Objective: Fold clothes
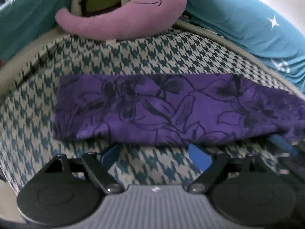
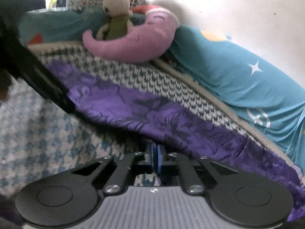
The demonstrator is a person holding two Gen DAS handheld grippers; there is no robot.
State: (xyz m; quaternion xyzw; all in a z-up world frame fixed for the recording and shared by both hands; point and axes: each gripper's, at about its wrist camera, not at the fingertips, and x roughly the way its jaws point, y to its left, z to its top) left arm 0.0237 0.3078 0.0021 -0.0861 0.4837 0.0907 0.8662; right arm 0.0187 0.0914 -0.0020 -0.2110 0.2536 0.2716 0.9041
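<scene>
A purple cloth with dark flower outlines [image 1: 171,108] lies as a folded strip across a houndstooth blanket [image 1: 133,57]. My left gripper [image 1: 154,157] hovers just before the cloth's near edge. It is open, its blue pads wide apart with only blanket between them. In the right wrist view the same purple cloth [image 2: 152,114] runs diagonally. My right gripper [image 2: 155,158] is shut, its blue pads pressed together on the cloth's near edge. One of its blue fingers [image 1: 282,143] shows under the cloth's right end in the left wrist view.
A pink moon-shaped plush [image 1: 124,19] with a small beige toy animal [image 2: 116,13] on it sits at the blanket's far edge. A teal sheet with white stars [image 2: 238,76] lies beyond and to the right. The left gripper's dark fingers [image 2: 47,87] cross the left side.
</scene>
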